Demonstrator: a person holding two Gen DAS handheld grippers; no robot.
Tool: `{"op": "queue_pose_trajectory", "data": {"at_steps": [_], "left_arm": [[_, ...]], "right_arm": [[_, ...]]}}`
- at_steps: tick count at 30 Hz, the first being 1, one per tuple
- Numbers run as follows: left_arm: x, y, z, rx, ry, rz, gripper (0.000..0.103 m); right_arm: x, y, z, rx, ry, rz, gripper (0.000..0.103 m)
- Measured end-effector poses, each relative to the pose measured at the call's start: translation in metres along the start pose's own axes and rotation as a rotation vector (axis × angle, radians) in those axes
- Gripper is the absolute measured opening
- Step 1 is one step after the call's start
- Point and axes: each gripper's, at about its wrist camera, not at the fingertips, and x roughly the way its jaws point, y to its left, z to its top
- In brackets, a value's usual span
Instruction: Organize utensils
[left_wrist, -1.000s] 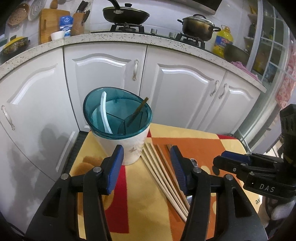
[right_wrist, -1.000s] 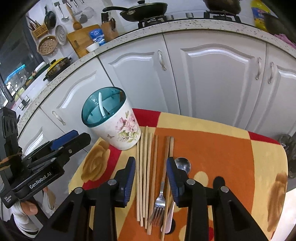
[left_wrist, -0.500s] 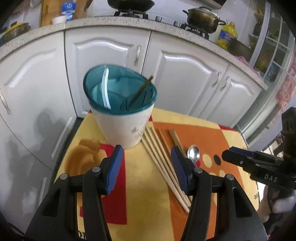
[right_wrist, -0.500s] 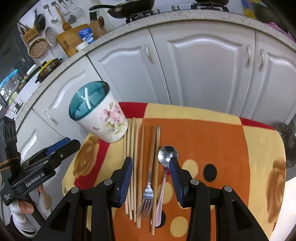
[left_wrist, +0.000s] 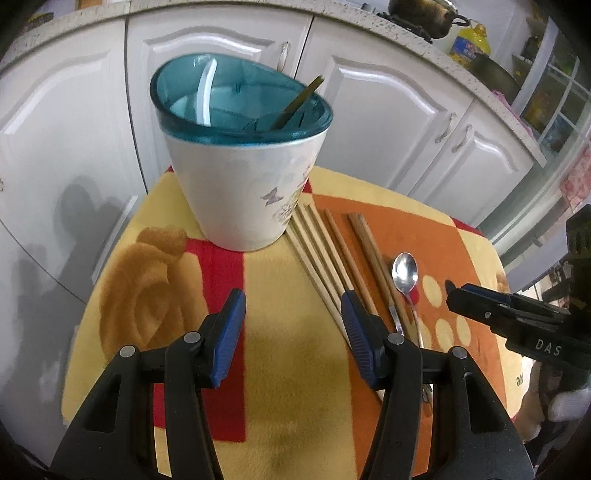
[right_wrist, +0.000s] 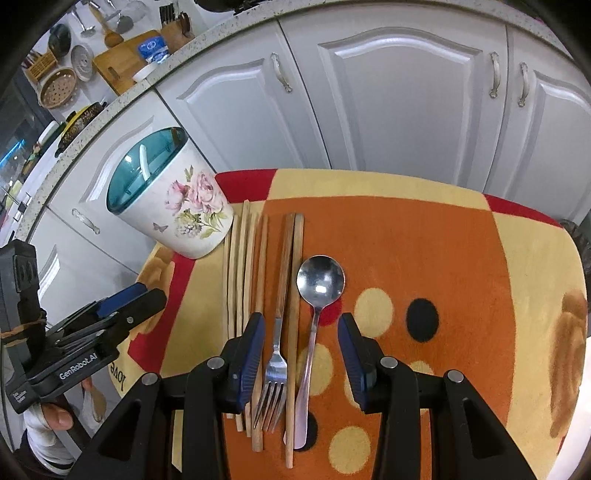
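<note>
You had lowered both grippers toward the orange and yellow blanket-covered counter (right_wrist: 443, 258), so the utensils beside the white floral ceramic holder with a teal divided insert (right_wrist: 177, 206) now filled your view. Your right gripper (right_wrist: 301, 347) had its jaws apart and empty, straddling the steel fork (right_wrist: 275, 373), a brown chopstick (right_wrist: 293, 332) and the steel spoon (right_wrist: 319, 288). Your left gripper (left_wrist: 293, 332) hovered in front of the holder, jaws wide and empty. A pickup looked close.
</note>
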Motion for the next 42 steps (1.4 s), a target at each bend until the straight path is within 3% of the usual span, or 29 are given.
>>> {"op": "queue_pose_trajectory", "data": {"at_steps": [12,17,21,28,34,38,40,42], "left_arm": [[0.051,0.001,-0.001,-0.115,0.061,-0.041,0.052],[0.052,-0.004,-0.003,-0.109,0.042,-0.031,0.050],[0.041,0.003,0.000,-0.124,0.027,-0.023,0.050],[-0.009,0.028,0.005,-0.082,-0.049,0.069,0.050],[-0.036,0.054,0.008,-0.131,-0.090,0.095,0.050],[-0.041,0.063,0.008,-0.146,-0.099,0.101,0.050],[-0.039,0.064,0.008,-0.151,-0.092,0.097,0.050],[-0.035,0.062,0.007,-0.153,-0.082,0.091,0.050]], "right_arm": [[0.014,-0.012,-0.003,0.021,0.039,-0.005,0.039],[0.016,-0.017,-0.003,0.017,0.046,-0.001,0.039],[0.024,-0.011,-0.002,0.005,0.056,0.025,0.039],[0.046,0.033,0.017,-0.112,0.050,0.057,0.039],[0.084,0.070,0.036,-0.196,0.073,0.042,0.041],[0.111,0.082,0.035,-0.265,0.104,-0.046,0.041],[0.110,0.081,0.034,-0.269,0.076,-0.062,0.037],[0.106,0.070,0.036,-0.178,0.073,-0.062,0.026]]}}
